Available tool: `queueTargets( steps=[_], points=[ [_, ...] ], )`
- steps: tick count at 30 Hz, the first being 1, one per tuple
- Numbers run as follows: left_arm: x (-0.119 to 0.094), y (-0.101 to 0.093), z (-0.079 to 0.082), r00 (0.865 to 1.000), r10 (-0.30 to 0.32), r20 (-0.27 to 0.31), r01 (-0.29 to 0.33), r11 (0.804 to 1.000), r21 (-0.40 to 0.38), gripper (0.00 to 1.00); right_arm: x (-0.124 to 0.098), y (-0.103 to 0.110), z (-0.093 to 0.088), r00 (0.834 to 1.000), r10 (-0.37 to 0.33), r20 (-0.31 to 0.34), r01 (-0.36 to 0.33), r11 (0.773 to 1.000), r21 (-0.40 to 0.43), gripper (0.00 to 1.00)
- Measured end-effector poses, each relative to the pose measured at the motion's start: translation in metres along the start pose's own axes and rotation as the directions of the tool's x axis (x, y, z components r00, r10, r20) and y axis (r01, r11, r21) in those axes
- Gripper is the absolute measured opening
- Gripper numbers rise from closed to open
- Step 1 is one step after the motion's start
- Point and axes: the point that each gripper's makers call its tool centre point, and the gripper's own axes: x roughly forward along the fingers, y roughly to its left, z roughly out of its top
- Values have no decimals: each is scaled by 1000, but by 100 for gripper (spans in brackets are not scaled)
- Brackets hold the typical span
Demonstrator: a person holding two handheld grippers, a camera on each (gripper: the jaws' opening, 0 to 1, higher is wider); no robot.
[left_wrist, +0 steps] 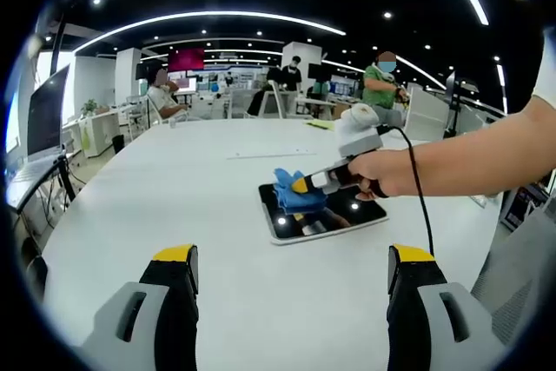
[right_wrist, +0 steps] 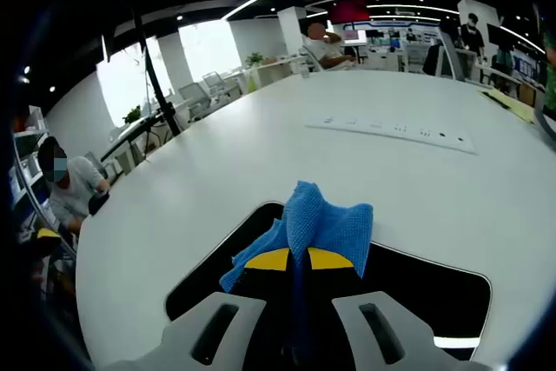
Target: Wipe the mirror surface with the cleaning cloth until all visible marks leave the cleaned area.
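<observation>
The right gripper (right_wrist: 294, 260) pinches a blue cloth (right_wrist: 320, 225) between its closed jaws; the cloth bunches just beyond the jaw tips, pressed onto the dark mirror (right_wrist: 434, 297) lying flat on the white table (right_wrist: 261, 162). The left gripper (left_wrist: 294, 268) hovers with its jaws spread wide, and the mirror lies well beyond them, between the two tips.

Near part of the mirror (right_wrist: 417, 288) hidden behind the right gripper (right_wrist: 299, 259) and cut by the bottom edge of the right gripper view. Part of the blue cloth (right_wrist: 321, 223) pinched out of sight between the yellow tips. In the left gripper view, mirror (left_wrist: 321, 212) surface partly covered by cloth (left_wrist: 291, 193) and the right gripper (left_wrist: 304, 184); marks on the glass too small to tell; far worktop (left_wrist: 174, 180) edge cluttered, blurred
</observation>
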Motion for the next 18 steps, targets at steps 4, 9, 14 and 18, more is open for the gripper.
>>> queueTargets(
  steps=[4,9,14,18],
  points=[
    [1,0,-1,1000,0,-2,0,1000,-5,91,5,4,3,1000,4,0,-4,1000,-5,1],
    [1,0,-3,1000,0,-2,0,1000,-11,91,11,5,8,1000,9,-2,-9,1000,-7,1],
    [0,3,-5,1000,7,-5,-7,1000,-14,91,16,11,11,1000,19,-3,-19,1000,-8,1],
    [0,5,-6,1000,12,-9,-12,1000,-15,91,21,14,13,1000,25,-3,-25,1000,-6,1]
  ],
)
